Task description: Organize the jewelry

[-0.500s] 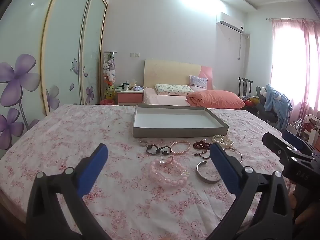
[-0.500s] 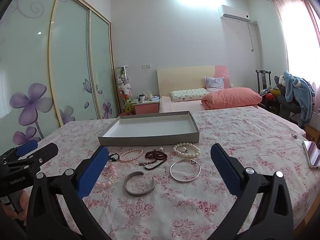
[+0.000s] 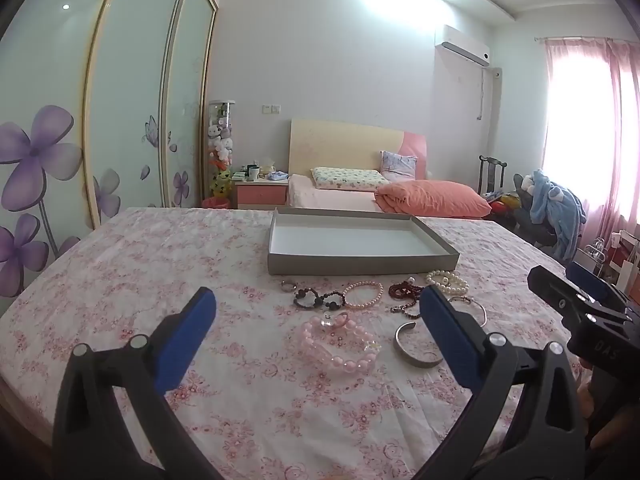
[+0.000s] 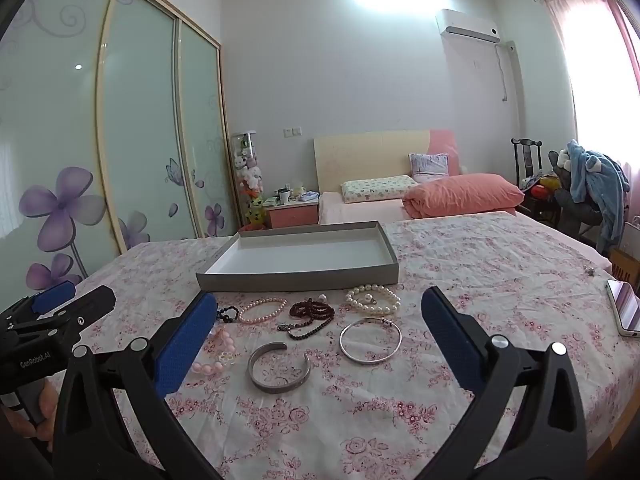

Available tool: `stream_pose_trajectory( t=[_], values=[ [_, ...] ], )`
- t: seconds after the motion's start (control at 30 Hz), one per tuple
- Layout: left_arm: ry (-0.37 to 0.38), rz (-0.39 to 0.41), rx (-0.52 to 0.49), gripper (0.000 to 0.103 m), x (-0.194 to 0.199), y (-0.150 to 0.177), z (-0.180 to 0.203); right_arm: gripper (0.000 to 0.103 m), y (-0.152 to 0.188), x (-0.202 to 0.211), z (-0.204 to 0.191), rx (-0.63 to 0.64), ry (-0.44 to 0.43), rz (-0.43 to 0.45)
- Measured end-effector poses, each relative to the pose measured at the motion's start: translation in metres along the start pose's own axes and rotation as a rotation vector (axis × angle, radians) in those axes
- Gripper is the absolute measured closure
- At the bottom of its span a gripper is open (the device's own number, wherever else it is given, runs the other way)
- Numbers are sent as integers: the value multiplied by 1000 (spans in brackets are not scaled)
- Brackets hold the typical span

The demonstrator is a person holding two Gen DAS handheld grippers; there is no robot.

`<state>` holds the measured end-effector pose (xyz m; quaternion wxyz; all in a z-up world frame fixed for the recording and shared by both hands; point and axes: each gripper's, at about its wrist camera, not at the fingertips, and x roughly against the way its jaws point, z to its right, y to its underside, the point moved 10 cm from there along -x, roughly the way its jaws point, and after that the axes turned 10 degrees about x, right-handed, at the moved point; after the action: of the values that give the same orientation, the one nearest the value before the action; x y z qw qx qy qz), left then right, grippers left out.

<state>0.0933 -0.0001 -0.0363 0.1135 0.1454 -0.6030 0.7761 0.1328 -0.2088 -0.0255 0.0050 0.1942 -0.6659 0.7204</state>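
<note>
While both claws hang above the flowered cloth (image 4: 480, 264) with nothing between their pads, every piece of jewelry lies loose in front of the grey tray (image 4: 304, 276), which holds nothing yet. The left gripper (image 3: 320, 336) stands wide apart, and in its view the pink bead bracelet (image 3: 340, 340) sits dead centre, with the tray at 12 o'clock beyond it. The right gripper (image 4: 320, 336) is equally spread; in its view the open cuff (image 4: 279, 366) lies at 6 o'clock from the dark bead string (image 4: 310, 314), the thin bangle (image 4: 370, 340) at 4 o'clock, the white pearl bracelet (image 4: 373, 300) at 2 o'clock.

Trouble looks likely from crowding: the pieces lie close, so a closing pad could snag a neighbour and drag it along. Round beads may roll out of a shallow pinch. The bangle and cuff lie flat on soft cloth, so a pad could bunch the fabric instead. A phone (image 4: 624, 312) near the edge at 3 o'clock could be knocked.
</note>
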Motion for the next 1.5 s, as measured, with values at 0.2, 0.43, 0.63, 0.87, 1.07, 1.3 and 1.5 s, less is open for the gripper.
stream_pose_trajectory(
  t=[0.2,0.43,0.63,0.87,1.07,1.3,1.5],
  values=[
    [0,-1,1,4,0,0,0,2,1,0,0,-1,1,-1],
    [0,-1,3,4,0,0,0,2,1,0,1,-2,0,-2],
    [1,-3,3,4,0,0,0,2,1,0,1,-3,0,-2],
    [0,-2,3,4,0,0,0,2,1,0,2,-4,0,-2],
    [1,-4,4,4,0,0,0,2,2,0,2,-4,-2,-5],
    [0,-4,4,4,0,0,0,2,2,-1,3,-4,-2,-6],
    [1,-5,3,4,0,0,0,2,2,-1,2,-5,-2,-6]
  ],
)
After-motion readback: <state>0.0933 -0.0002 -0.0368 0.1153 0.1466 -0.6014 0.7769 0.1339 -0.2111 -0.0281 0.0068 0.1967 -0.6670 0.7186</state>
